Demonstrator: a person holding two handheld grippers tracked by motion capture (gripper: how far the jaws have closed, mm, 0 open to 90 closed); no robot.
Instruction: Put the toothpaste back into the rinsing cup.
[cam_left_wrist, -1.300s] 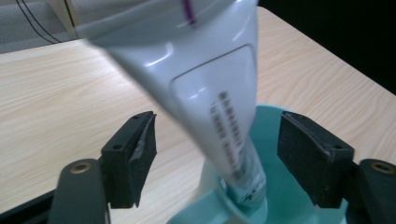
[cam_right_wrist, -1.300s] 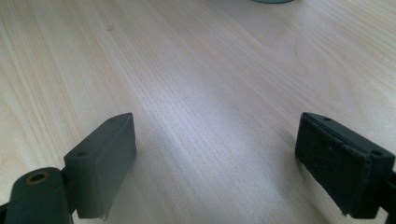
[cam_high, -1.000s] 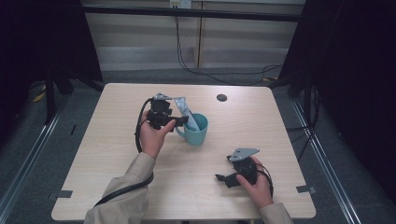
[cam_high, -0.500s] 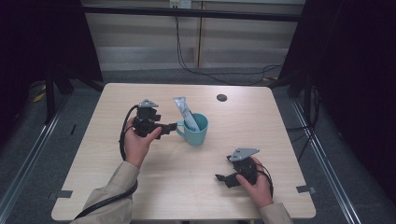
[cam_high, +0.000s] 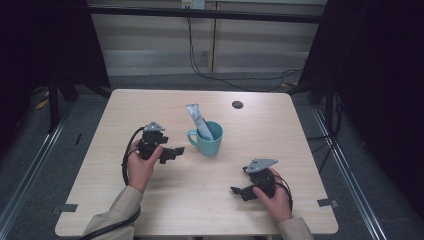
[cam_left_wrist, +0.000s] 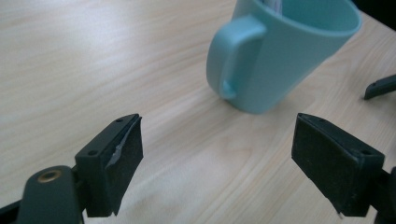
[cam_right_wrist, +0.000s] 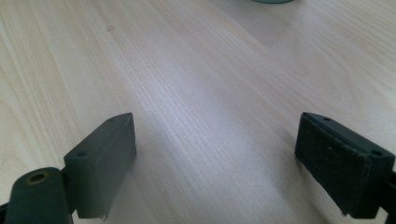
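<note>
Mug (cam_high: 209, 141) stood at table (cam_high: 150, 107) centre, tube (cam_high: 197, 119) leant inside toward 11 o'clock; left gripper (cam_high: 173, 152) held wide apart at mug's 9 o'clock; right gripper (cam_high: 239, 191) likewise apart, rested at 5 o'clock; handle probably best approached level.

The right tongs (cam_right_wrist: 215, 163) stand wide apart, low over the pale wooden table (cam_right_wrist: 196, 84).
</note>
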